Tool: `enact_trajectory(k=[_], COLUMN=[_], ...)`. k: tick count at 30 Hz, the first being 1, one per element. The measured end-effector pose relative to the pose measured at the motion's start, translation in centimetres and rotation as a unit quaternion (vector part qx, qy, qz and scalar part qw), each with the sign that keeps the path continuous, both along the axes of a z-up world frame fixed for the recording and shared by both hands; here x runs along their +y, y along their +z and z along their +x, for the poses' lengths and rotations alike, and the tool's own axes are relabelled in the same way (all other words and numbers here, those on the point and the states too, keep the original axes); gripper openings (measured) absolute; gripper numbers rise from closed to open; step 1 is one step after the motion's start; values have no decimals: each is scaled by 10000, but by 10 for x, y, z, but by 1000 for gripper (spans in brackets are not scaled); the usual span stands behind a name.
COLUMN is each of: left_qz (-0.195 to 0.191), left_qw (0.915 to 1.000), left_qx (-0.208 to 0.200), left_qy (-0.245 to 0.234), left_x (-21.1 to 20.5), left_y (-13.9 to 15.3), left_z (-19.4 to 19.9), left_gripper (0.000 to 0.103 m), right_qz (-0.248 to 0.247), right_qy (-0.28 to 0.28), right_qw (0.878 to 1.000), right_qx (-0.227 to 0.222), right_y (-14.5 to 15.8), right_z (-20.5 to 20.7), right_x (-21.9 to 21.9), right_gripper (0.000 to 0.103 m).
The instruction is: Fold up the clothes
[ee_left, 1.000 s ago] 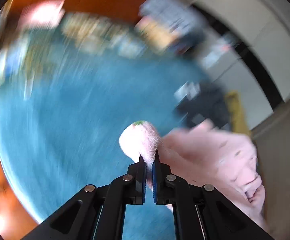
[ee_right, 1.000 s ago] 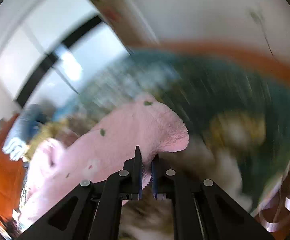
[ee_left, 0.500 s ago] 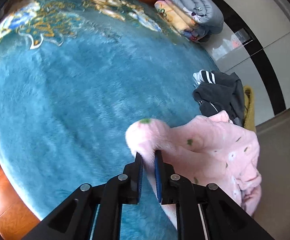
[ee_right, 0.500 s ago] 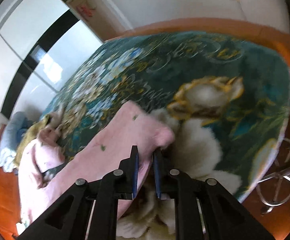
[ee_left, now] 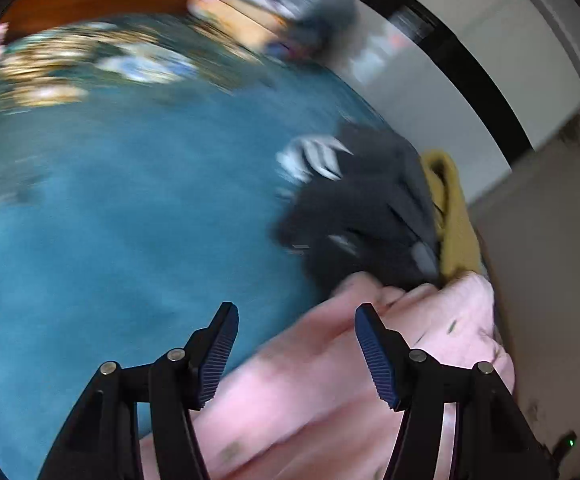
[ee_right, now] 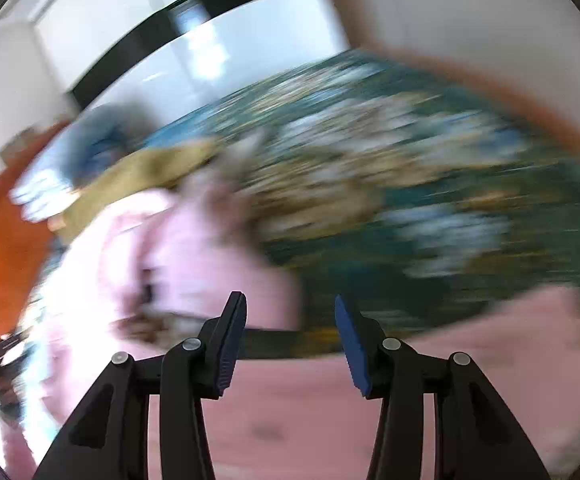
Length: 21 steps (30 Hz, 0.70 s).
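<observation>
A fuzzy pink garment point(ee_left: 314, 380) lies on the blue blanket point(ee_left: 110, 220). My left gripper point(ee_left: 296, 344) is open and empty just above the garment's edge. In the right wrist view the same pink garment point(ee_right: 290, 408) spreads below my right gripper point(ee_right: 290, 336), which is open and empty above it. Both views are blurred by motion.
A dark grey garment with white stripes point(ee_left: 362, 208) and a yellow one point(ee_left: 454, 216) lie beyond the pink one. A stack of folded bedding point(ee_left: 258, 4) sits at the far edge. The blanket's patterned part point(ee_right: 410, 200) lies ahead of the right gripper.
Both grippers have opened and let go of the pink garment, which now lies on the blanket. Both grippers have moved.
</observation>
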<state>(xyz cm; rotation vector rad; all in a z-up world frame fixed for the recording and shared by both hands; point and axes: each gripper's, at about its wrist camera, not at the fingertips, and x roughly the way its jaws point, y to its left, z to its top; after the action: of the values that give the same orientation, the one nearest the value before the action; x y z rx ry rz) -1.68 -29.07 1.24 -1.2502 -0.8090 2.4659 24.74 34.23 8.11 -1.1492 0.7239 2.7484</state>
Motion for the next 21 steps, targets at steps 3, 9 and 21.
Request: enact_trajectory(k=[3, 9, 21], left_qz=[-42, -404, -733], left_qw=[9995, 9952, 9959], left_qx=[-205, -228, 518], left_qy=[-234, -859, -61], left_x=[28, 69, 57], left_y=[-13, -24, 33], left_z=[-35, -48, -27], left_gripper=[65, 45, 14], right_qz=[-162, 819, 2655], right_qy=[482, 1060, 1467], right_qw=[9987, 9899, 9477], right_qx=[-105, -466, -989], right_y=[-12, -30, -72], right_z=[-36, -56, -116], right_x=[-37, -82, -139], right_gripper=[47, 57, 66])
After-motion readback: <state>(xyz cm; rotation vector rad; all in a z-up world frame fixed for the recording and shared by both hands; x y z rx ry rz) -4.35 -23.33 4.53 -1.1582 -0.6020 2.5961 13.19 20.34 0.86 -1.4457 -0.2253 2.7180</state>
